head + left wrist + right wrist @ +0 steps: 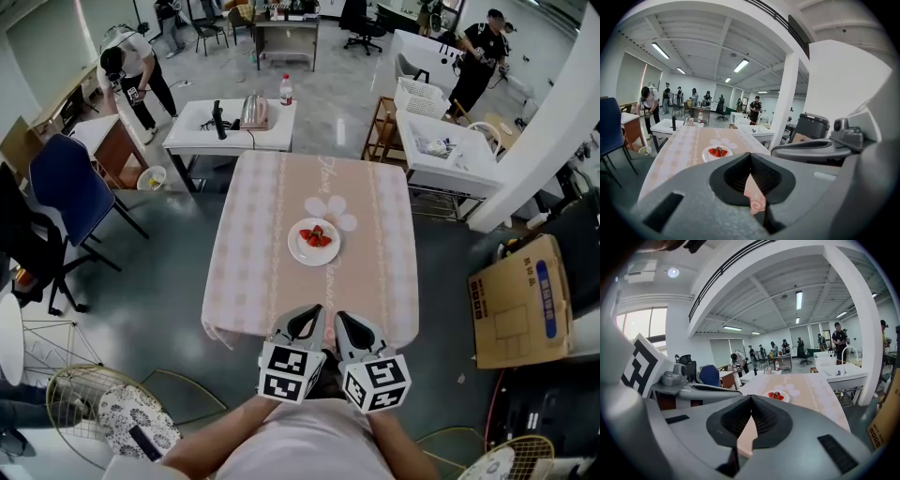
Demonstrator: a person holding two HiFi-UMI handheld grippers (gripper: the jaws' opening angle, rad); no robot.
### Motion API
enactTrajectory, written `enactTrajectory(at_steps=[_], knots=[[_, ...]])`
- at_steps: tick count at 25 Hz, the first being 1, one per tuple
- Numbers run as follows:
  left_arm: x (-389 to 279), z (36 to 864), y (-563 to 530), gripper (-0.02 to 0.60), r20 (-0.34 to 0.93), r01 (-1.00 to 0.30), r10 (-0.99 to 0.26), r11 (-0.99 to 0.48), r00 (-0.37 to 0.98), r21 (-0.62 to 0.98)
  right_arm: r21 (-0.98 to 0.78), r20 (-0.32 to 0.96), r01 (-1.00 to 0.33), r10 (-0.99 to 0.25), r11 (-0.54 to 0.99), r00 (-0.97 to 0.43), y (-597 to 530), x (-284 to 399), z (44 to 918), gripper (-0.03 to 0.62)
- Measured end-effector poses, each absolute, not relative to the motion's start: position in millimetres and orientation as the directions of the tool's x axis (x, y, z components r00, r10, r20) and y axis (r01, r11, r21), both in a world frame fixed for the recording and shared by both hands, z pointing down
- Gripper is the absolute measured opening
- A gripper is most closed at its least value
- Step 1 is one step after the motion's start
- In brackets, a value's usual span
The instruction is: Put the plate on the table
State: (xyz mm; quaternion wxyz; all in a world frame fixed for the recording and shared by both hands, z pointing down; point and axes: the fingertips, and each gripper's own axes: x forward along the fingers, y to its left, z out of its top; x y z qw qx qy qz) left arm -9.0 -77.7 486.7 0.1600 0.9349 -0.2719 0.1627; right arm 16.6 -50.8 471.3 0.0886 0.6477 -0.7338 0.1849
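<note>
A white plate [314, 241] with red strawberries sits near the middle of the table [258, 253], which wears a pale pink checked cloth. The same plate [717, 153] shows in the left gripper view, and the plate [777, 395] lies far off in the right gripper view. My left gripper [313, 317] and right gripper [341, 322] hang side by side at the table's near edge, well short of the plate. Both are shut with nothing between their jaws.
A white desk [232, 124] with a bottle [286, 90] stands beyond the table. A blue chair [66, 192] is at the left, a cardboard box [520, 300] at the right, and a white column [539, 131] beside it. People stand further back.
</note>
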Motion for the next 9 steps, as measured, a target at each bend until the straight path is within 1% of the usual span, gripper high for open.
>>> enactTrajectory(at_steps=[9], knots=[[-9, 487, -60, 0.005, 0.39, -0.534, -0.441, -0.828, 0.809, 0.17, -0.164, 0.365, -0.984, -0.923, 0.063, -0.12, -39, 19, 474, 0.003]])
